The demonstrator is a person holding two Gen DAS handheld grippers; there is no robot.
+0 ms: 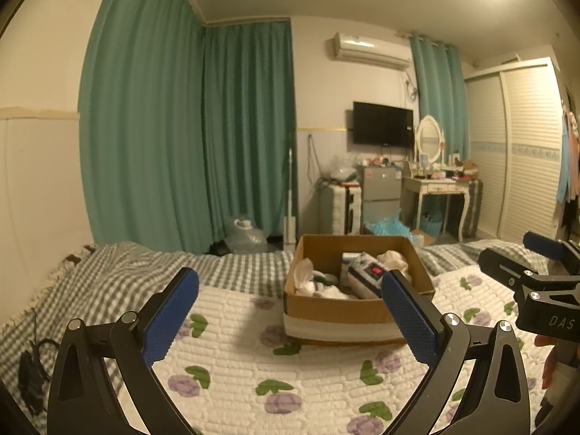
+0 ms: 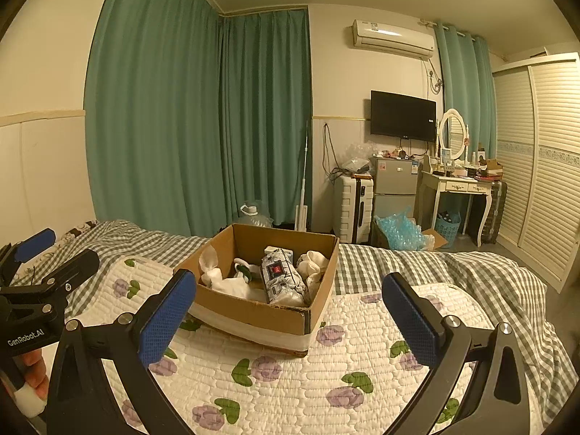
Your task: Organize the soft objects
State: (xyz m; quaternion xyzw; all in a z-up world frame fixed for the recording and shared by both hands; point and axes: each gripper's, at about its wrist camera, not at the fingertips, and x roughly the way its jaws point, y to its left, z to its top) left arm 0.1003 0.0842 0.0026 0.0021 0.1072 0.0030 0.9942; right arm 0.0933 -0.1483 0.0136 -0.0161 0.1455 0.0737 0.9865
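Observation:
A cardboard box (image 1: 333, 310) (image 2: 253, 313) sits on the floral quilt (image 1: 235, 373) (image 2: 308, 391) on the bed. It holds white socks (image 2: 232, 284), rolled cream socks (image 2: 313, 262) and a grey patterned tissue pack (image 2: 282, 279) (image 1: 364, 277). My left gripper (image 1: 290, 308) is open and empty, in front of the box's near left side. My right gripper (image 2: 290, 308) is open and empty, in front of the box's near right corner. Each gripper shows at the edge of the other's view, the right one (image 1: 529, 272) and the left one (image 2: 40, 272).
A grey checked blanket (image 1: 145, 272) (image 2: 453, 275) covers the bed beyond the quilt. A black cable (image 1: 32, 369) lies at the bed's left edge. Behind the bed stand green curtains (image 1: 188, 137), a white suitcase (image 2: 353, 208), a small fridge (image 2: 395, 185), a dressing table (image 2: 460, 188) and a wardrobe (image 2: 543, 152).

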